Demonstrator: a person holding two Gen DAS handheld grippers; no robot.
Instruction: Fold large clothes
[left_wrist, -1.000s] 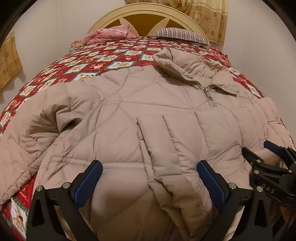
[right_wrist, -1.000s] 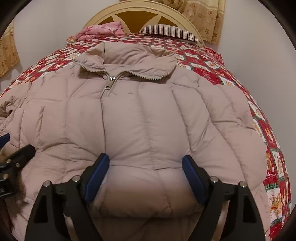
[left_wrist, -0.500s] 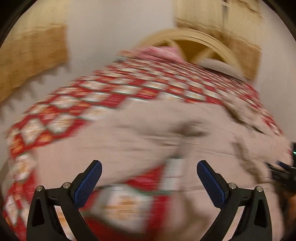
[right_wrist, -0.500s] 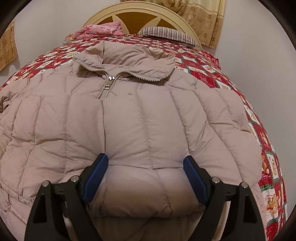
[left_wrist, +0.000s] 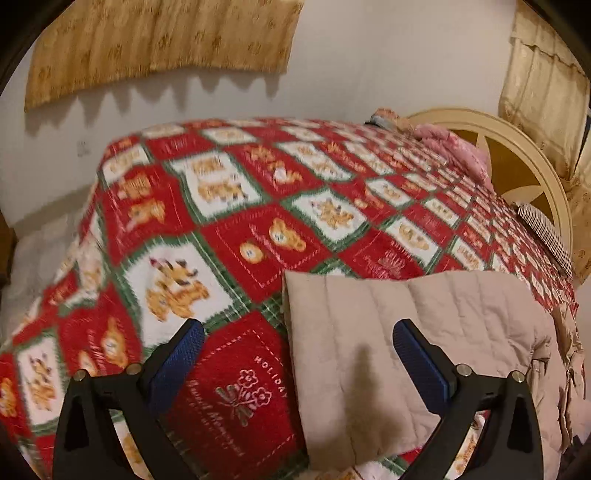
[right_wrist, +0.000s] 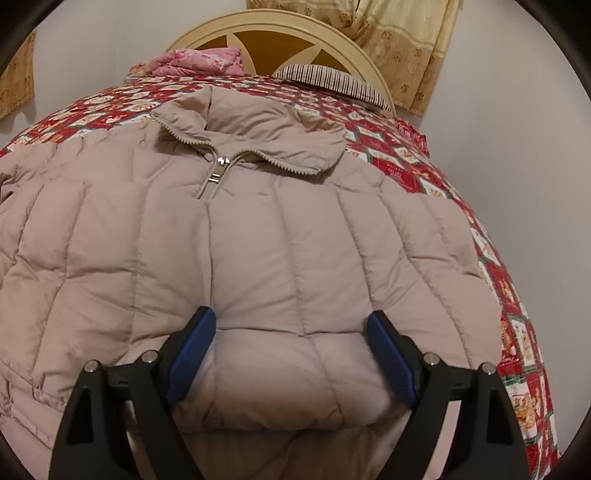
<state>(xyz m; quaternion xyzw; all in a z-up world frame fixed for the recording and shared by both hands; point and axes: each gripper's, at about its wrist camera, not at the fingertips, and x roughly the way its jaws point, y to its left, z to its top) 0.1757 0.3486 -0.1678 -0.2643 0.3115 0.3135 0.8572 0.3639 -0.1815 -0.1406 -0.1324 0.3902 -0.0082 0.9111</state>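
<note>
on the bed (left_wrist: 258, 236), both grippers' fingers spread wide: left (left_wrist: 298, 354) over sleeve, right (right_wrist: 291, 349) astride jacket (right_wrist: 258, 240).

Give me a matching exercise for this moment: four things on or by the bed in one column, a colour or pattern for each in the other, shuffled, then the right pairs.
Things:
1. jacket
2. bedspread
3. pillow
4. headboard

Looks:
A. cream frame with mustard panels
B. dark and light stripes
C. beige, quilted
D. red and white squares with bears

Pairs: 1-C, 2-D, 3-B, 4-A
</note>
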